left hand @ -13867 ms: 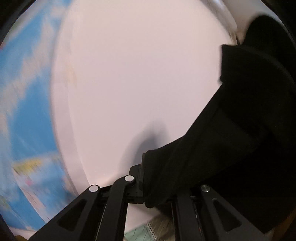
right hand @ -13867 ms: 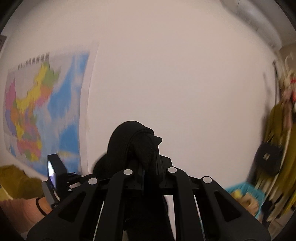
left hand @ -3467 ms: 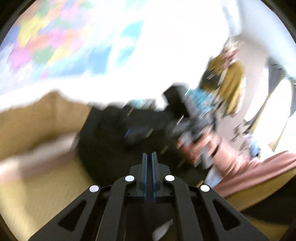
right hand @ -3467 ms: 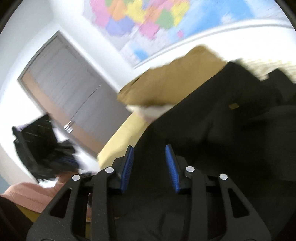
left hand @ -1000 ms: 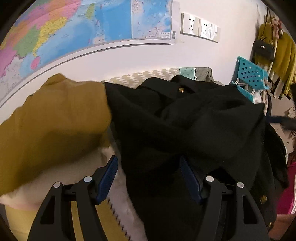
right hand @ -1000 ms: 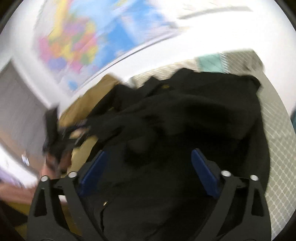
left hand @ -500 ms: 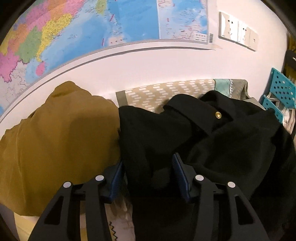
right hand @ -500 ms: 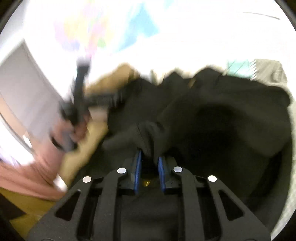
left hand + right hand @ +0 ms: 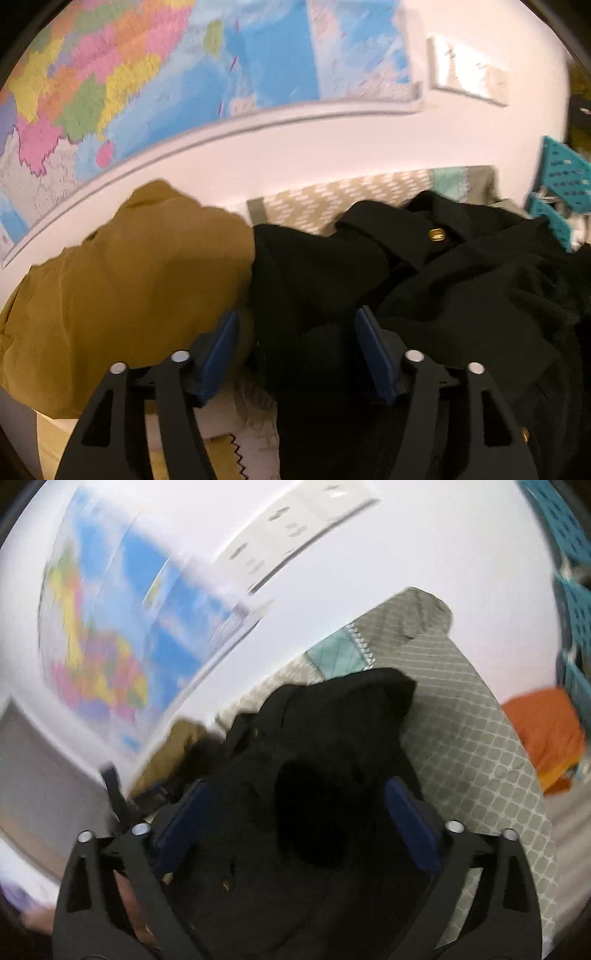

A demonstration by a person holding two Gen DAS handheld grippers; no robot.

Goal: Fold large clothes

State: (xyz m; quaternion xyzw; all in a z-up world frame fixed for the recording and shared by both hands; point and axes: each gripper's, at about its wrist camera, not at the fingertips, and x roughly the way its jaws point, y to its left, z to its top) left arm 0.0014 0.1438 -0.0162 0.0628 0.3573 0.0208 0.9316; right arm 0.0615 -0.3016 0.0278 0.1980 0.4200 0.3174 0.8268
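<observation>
Two grippers hang over the work, both with jaws apart and nothing pinched. The left gripper (image 9: 295,350) has just been opening, its blue pads (image 9: 218,354) standing either side of a black fold without pressing it. The right gripper (image 9: 295,816) has just sprung wide as well, cloth lying loose between its pads. Under both lies the black coat (image 9: 424,288), bunched on the patterned bed cover (image 9: 469,746), its collar and brass button (image 9: 436,234) up toward the wall; no straight edge or flat panel shows. A mustard garment (image 9: 125,295) sits heaped just beside it, touching its left edge, also unfolded. Behind are the wall map (image 9: 184,66) and a teal crate (image 9: 561,184). Judging from this, folding has hardly begun: the coat needs spreading flat, sleeves brought in and the body doubled, and the mustard piece remains too
</observation>
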